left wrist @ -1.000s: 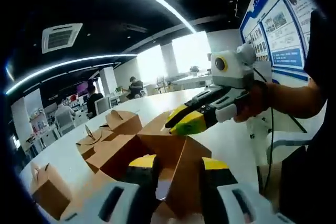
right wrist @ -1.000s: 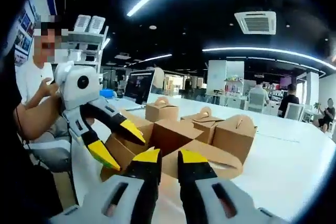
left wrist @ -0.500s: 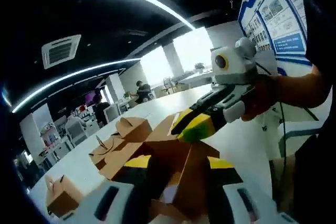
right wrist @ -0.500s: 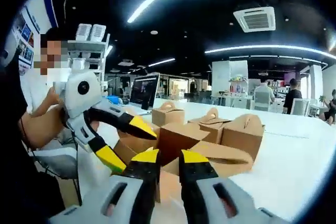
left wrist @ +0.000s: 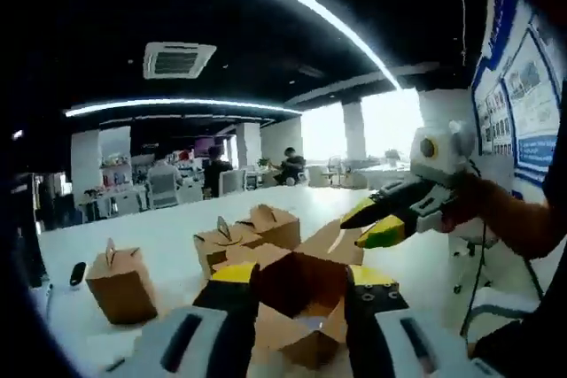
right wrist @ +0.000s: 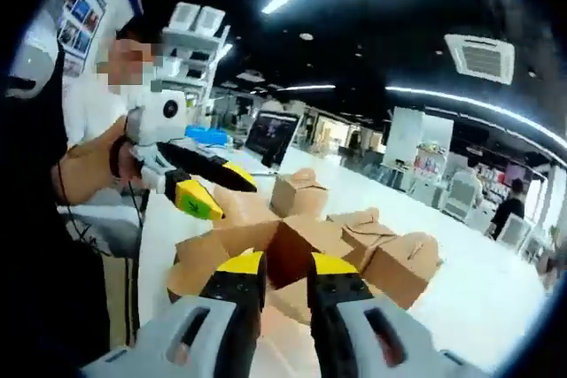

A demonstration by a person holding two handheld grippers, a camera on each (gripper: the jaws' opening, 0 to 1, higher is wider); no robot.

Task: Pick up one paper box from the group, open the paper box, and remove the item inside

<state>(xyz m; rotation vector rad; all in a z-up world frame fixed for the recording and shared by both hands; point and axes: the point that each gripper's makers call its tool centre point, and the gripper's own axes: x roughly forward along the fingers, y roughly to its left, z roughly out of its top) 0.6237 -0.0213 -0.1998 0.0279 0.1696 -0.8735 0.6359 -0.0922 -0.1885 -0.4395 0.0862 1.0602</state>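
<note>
An open brown paper box (left wrist: 294,297) sits between the wide-set jaws of my left gripper (left wrist: 303,275), which is shut on its sides. One flap (left wrist: 326,238) reaches up to my right gripper (left wrist: 368,223), held by a hand at the right. In the right gripper view the same box (right wrist: 292,245) pokes up between the narrow jaws of my right gripper (right wrist: 286,264), shut on that flap. My left gripper (right wrist: 220,189) comes in from the left over the spread flaps. I cannot see what is inside the box.
Several closed brown boxes stand on the white table (left wrist: 159,236): one alone at the left (left wrist: 121,285), two further back (left wrist: 221,243) (left wrist: 276,223). A laptop (right wrist: 270,135) sits beyond the boxes. People sit at desks behind. A forearm (right wrist: 89,165) is at the left.
Both cameras have swung, bringing more of the table into view. The right gripper has drawn away from the left one, and the box's flaps are spread wider.
</note>
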